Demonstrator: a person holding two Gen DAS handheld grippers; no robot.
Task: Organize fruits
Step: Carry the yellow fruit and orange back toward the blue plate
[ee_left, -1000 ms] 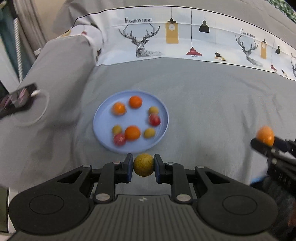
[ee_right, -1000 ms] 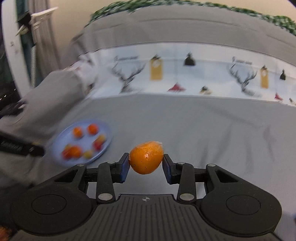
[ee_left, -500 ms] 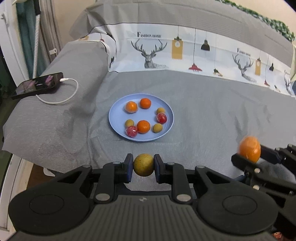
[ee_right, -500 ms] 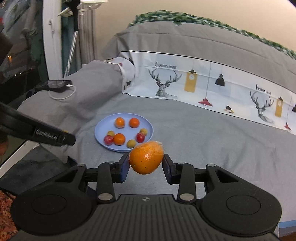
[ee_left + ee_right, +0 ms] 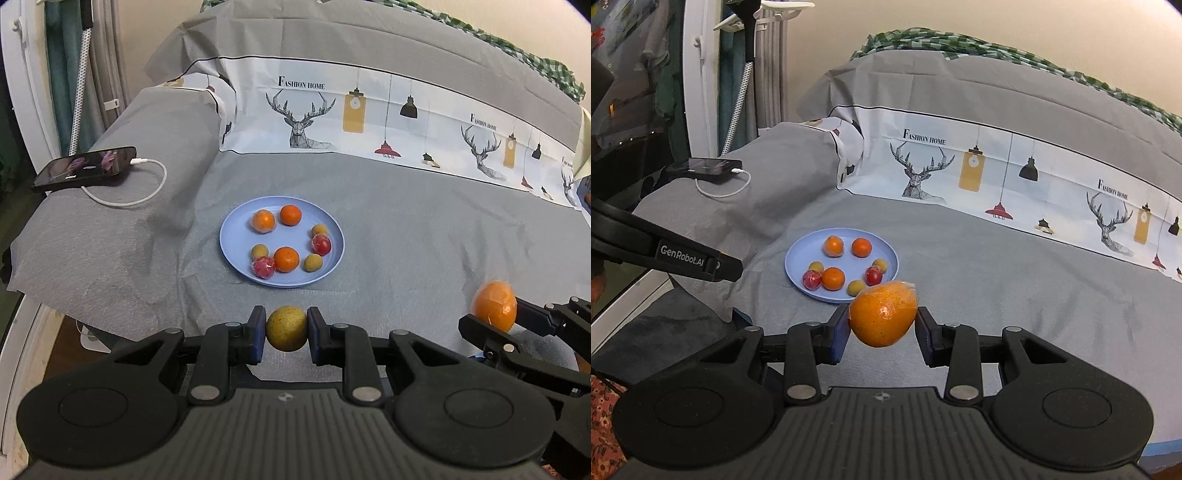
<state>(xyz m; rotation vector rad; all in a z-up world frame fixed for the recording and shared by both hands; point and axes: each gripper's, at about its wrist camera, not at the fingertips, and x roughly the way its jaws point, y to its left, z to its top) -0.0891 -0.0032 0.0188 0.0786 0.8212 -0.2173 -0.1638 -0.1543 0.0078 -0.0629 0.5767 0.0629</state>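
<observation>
Left wrist view: left hand-held gripper [image 5: 286, 329] clamps a yellow-green round fruit [image 5: 286, 328] between its 2 blue pads, held above the near edge of the bed [image 5: 424, 240].
Right wrist view: right hand-held gripper [image 5: 882, 321] grips a plastic-wrapped orange [image 5: 882, 313] between its pads, the fruit bulging above the fingers.
Right hand-held gripper from the left camera: seen at the right edge [image 5: 495, 317], its orange [image 5: 495, 302] raised over the near right part of the bed, well apart from the plate.
Left hand-held gripper from the right camera: only a black finger [image 5: 683, 254] marked "GenRobot.AI" enters from the left; its tip and load are hidden there.
Plate: blue plate [image 5: 231, 254] lies flat on the grey bedcover, just beyond the left hand-held gripper; in the right wrist view [image 5: 792, 266] it sits far-left of the held orange.
Fruit on plate: 3 oranges, 2 at the far side [image 5: 263, 220] [image 5: 290, 215] and 1 near the middle [image 5: 286, 259]; 2 red fruits [image 5: 263, 267] [image 5: 321, 244]; 3 small yellow-green fruits [image 5: 259, 252] [image 5: 313, 262] [image 5: 319, 230].
Phone: black phone [image 5: 85, 168] rests on the raised grey fold at far left, with a white cable [image 5: 147, 192] plugged in.
Backdrop: white printed band [image 5: 369, 118] with deer and lamps, lettered "Fashion Home", runs across the far side.
</observation>
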